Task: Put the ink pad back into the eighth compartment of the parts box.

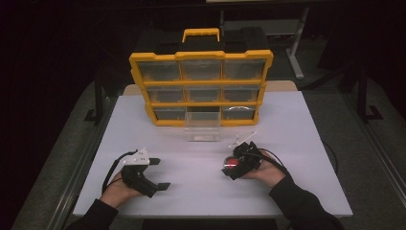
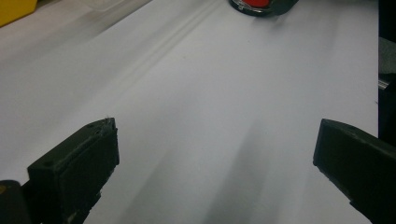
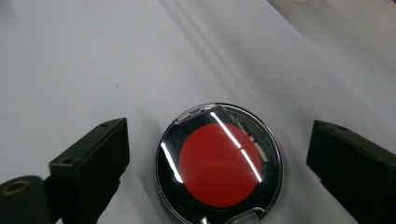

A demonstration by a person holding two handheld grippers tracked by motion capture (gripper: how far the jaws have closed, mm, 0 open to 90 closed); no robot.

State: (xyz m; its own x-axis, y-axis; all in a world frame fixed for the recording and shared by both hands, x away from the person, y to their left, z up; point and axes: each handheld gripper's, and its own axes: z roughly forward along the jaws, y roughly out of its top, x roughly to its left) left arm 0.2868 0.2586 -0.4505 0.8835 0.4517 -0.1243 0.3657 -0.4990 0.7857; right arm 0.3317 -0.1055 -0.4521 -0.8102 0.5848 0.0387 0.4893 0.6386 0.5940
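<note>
Between my right gripper (image 3: 219,154)'s wide jaws lies the red compact (image 3: 219,158), flat on the desk (image 1: 287,143) near its front edge, round so no axis matters; neither jaw seems to touch it. Behind, the yellow organizer (image 1: 201,88) stands at the far edge, one clear drawer (image 1: 203,125) pulled out. My left gripper (image 1: 155,173) waits wide and empty, well apart toward the front left corner.

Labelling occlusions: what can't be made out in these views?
- Round red compact: lower edge cut off by the right gripper view's bottom edge.
- Organizer drawer contents: too small and dim in the high view.
- Right gripper: its jaws blur into dark in the high view.
</note>
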